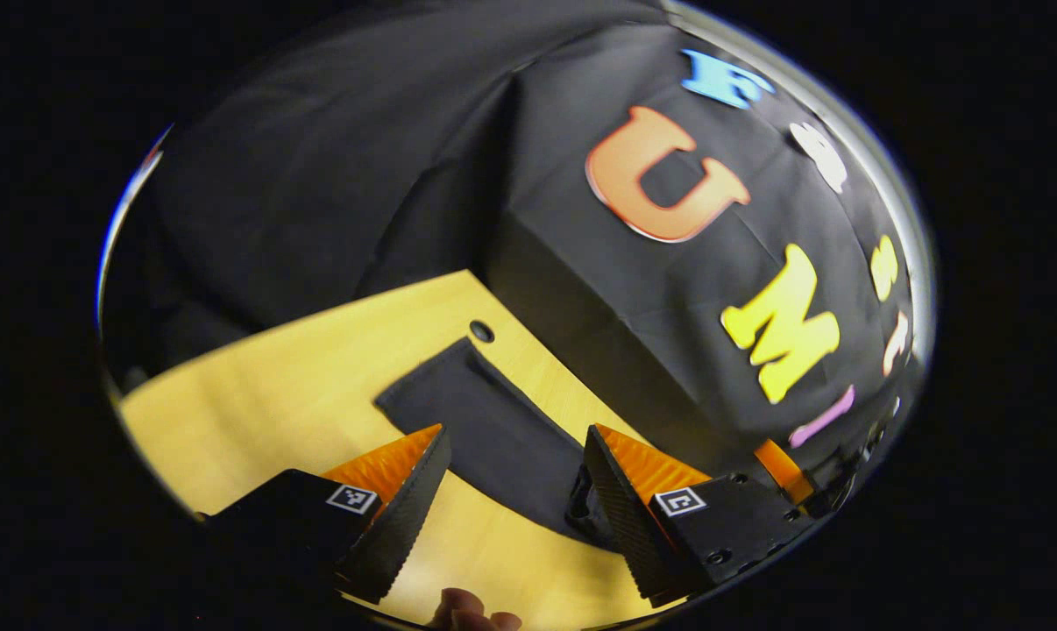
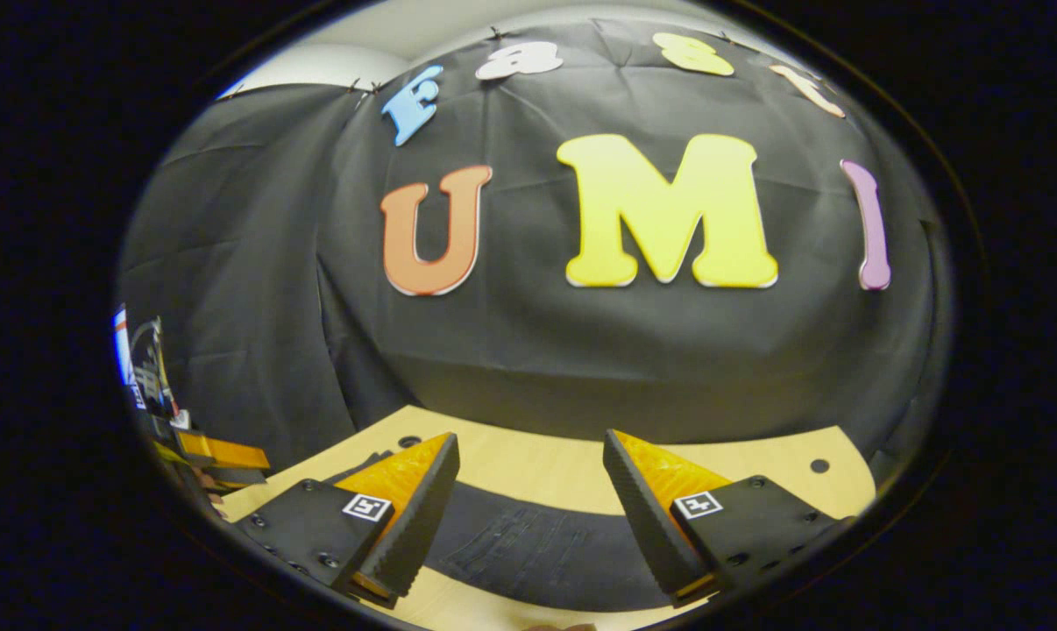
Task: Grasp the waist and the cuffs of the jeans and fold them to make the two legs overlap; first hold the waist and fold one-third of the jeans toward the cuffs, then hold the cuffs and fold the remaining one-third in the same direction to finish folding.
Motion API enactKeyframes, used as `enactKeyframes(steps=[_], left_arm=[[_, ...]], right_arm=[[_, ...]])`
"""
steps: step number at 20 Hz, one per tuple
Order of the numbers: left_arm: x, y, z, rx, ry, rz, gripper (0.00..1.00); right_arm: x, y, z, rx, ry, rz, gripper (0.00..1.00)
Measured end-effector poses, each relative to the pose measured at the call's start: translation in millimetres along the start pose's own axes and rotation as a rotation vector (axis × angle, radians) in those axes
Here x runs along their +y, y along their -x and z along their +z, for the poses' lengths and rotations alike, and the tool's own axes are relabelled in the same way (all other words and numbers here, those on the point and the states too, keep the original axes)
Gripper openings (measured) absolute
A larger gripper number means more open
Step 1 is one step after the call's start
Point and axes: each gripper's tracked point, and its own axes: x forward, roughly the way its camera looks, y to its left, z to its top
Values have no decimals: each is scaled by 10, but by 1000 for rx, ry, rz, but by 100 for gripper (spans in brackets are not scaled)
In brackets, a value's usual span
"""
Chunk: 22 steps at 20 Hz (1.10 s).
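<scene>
Dark jeans lie flat on the yellow wooden table. In the left gripper view one leg runs as a long strip from a squared end near a table hole down between my fingers. My left gripper is open above that strip, with nothing pinched. In the right gripper view a wider part of the jeans, with faint stitching, lies across the table below my right gripper. That gripper is open too, one finger on each side above the cloth.
Black cloth walls close off the far side of the table. Small round holes mark the tabletop. A person's fingertip shows at the bottom edge. An orange part of the other gripper sits at the far left.
</scene>
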Motion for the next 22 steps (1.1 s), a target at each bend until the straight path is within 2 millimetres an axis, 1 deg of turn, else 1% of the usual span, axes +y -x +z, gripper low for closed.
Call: enactKeyframes(steps=[1, 2, 4, 8, 9, 11, 12, 14, 15, 16, 17, 19, 20, 22], left_arm=[[138, -77, -47, 8, 70, 19, 99], [236, -168, -87, 22, 146, 26, 99], [373, -262, -118, 48, 266, 34, 99], [527, -333, -76, 46, 381, 75, 99], [576, -378, -40, 45, 403, 81, 99], [678, -474, -64, 51, 438, 105, 99], [686, -535, -84, 56, 454, 113, 100], [735, -605, -110, 63, 478, 132, 99], [769, -654, -131, 64, 484, 144, 100], [794, -708, -142, 68, 493, 153, 100], [779, -741, -148, 75, 509, 145, 99], [756, -831, -130, 66, 523, 139, 100], [745, -869, -109, 61, 524, 140, 99], [726, -948, -75, 52, 539, 139, 100]], right_arm=[[-86, 53, 146, -25, 6, -14, 100], [-157, 96, 238, -40, 12, -26, 100], [-342, 191, 449, -72, 25, -63, 97], [-657, 338, 764, -124, 51, -130, 97], [-733, 360, 815, -134, 57, -147, 98], [-836, 409, 875, -142, 53, -171, 98], [-877, 433, 902, -145, 45, -181, 98], [-965, 460, 926, -146, 44, -198, 97], [-1011, 470, 937, -146, 48, -206, 100], [-1052, 484, 959, -147, 52, -215, 97], [-1102, 479, 967, -146, 59, -226, 97], [-1179, 500, 973, -142, 64, -244, 97], [-1193, 494, 980, -140, 62, -249, 100], [-1282, 491, 978, -136, 60, -260, 100]])
